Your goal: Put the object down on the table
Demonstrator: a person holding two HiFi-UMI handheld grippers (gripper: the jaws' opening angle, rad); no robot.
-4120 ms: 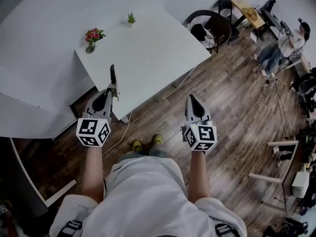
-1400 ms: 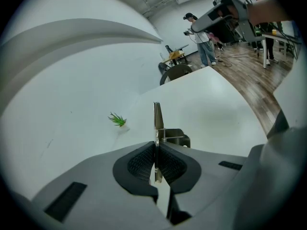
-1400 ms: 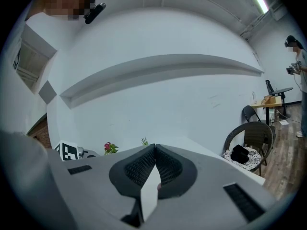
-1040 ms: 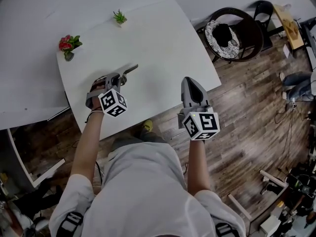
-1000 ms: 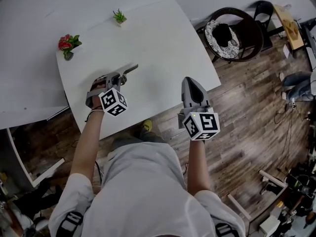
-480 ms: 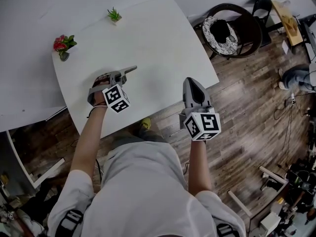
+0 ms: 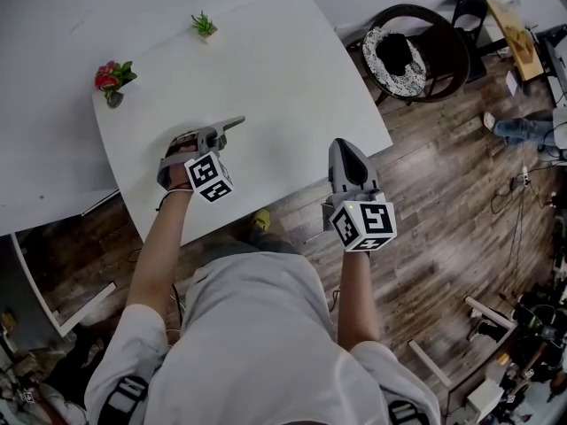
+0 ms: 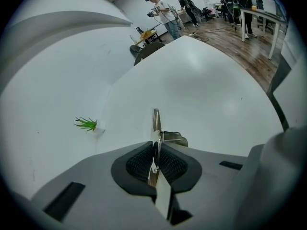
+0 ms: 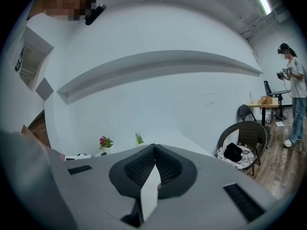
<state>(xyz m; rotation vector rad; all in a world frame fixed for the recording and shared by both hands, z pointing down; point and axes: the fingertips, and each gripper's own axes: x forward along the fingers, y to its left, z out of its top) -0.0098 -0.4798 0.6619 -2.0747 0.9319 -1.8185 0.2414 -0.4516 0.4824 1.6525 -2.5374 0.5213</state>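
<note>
At the left jaws: the left gripper has them pressed together on a thin metal utensil, seen edge-on, its free end sticking out past the tips.
Where the utensil is: over the near left part of the white table, slanting down toward the top. Whether its tip touches the surface, I cannot tell.
At the right jaws: the right gripper has them closed on each other with nothing between.
Right gripper's place: out at the table's near edge, away from the utensil, taking no part.
Further out: a pot of red flowers and a small green plant stand at the far side of the table, well apart from the utensil. A round chair sits off to the right.
Done so far: the utensil looks brought over open tabletop and angled low.
Left to do: lay it flat, open the left jaws, draw the gripper away. It is not yet set down.
</note>
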